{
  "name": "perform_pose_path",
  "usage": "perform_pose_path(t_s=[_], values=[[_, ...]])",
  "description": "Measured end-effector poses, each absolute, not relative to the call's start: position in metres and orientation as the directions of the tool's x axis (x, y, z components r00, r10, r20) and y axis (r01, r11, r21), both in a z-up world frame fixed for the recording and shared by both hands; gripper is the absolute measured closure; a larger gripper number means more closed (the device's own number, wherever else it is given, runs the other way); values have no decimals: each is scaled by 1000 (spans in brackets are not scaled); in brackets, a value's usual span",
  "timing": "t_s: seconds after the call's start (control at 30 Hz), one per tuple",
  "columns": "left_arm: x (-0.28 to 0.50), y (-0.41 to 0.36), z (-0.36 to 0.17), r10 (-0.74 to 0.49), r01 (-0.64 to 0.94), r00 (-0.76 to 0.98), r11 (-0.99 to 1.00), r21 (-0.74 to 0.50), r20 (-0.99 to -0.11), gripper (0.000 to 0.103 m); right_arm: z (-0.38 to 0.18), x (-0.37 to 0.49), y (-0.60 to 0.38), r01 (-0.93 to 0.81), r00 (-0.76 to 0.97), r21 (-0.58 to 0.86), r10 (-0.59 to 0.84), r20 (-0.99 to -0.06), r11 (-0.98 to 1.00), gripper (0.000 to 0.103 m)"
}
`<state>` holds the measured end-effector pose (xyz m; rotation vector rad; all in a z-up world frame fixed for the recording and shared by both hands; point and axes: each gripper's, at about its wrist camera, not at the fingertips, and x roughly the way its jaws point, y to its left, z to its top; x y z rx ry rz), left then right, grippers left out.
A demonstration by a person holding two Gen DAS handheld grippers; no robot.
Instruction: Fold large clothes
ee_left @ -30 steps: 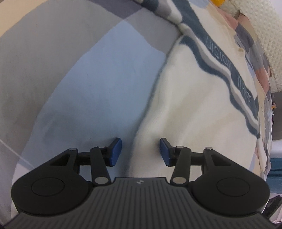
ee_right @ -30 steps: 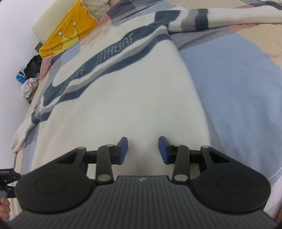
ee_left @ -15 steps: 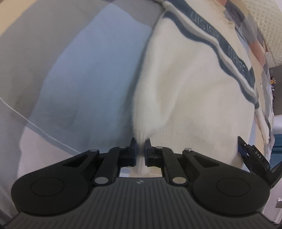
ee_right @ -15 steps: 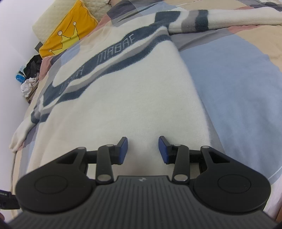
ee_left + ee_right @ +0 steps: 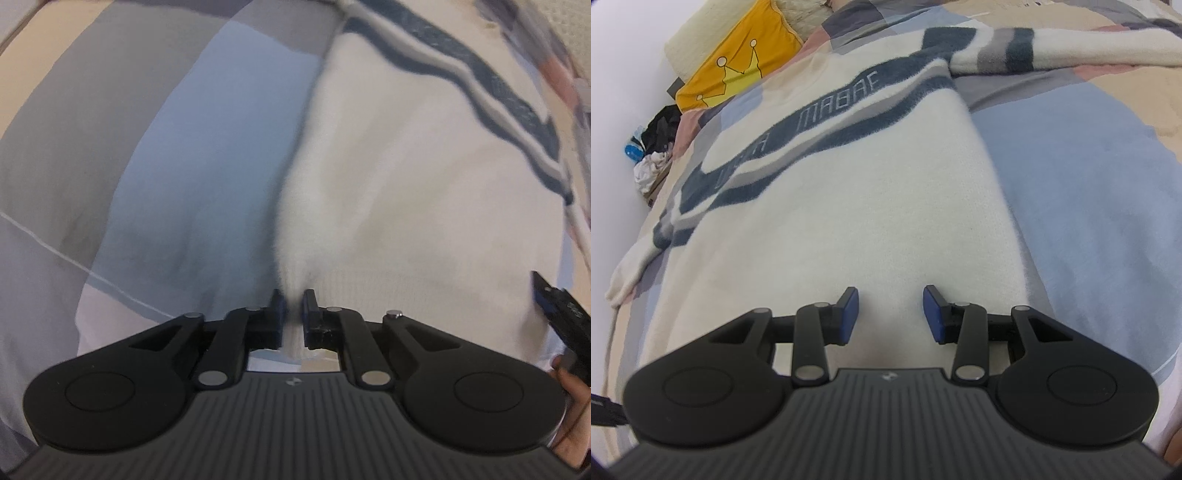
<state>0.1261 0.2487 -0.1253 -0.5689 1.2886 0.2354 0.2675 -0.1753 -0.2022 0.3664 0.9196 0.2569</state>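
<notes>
A large cream sweater (image 5: 849,192) with dark blue and grey stripes and lettering lies spread on a bed; it also shows in the left wrist view (image 5: 424,192). My left gripper (image 5: 293,310) is shut on the sweater's ribbed bottom hem at its corner, and the cloth bunches up between the pads. My right gripper (image 5: 890,314) is open, low over the sweater's lower part near its right side edge, with nothing between the pads. One striped sleeve (image 5: 1052,55) stretches to the far right.
The bed has a patchwork cover (image 5: 207,155) in blue, grey and beige. A yellow pillow with crowns (image 5: 738,66) lies at the head, and dark clutter (image 5: 653,136) sits by the wall. The other gripper's edge (image 5: 561,314) shows at the right.
My left gripper moved to the sweater's hem corner and closed on it, then pulled it up slightly. My right gripper stayed open and nearly still.
</notes>
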Motion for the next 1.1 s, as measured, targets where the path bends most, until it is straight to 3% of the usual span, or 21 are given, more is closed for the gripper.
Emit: perform_pose_path(t_s=[0.07, 0.2, 0.47, 0.53, 0.83, 1.1], values=[[124, 239, -119, -129, -442, 289, 861, -252, -948, 86, -201, 268, -176, -61, 586, 413, 368, -722, 909, 61], [125, 221, -104, -98, -416, 313, 880, -229, -945, 59, -191, 262, -176, -82, 629, 382, 345, -696, 920, 60], [115, 191, -66, -22, -370, 394, 912, -180, -919, 45, -175, 257, -176, -118, 691, 336, 320, -648, 935, 60], [115, 183, -59, -6, -364, 406, 916, -168, -914, 36, -171, 256, -175, -129, 705, 320, 314, -636, 939, 60], [125, 161, -37, 23, -354, 486, 919, -173, -874, 33, -167, 258, -174, -147, 721, 315, 320, -614, 937, 60], [154, 125, -26, 33, -281, 621, 942, -182, -783, 33, -156, 262, -187, -120, 757, 333, 303, -579, 935, 60]])
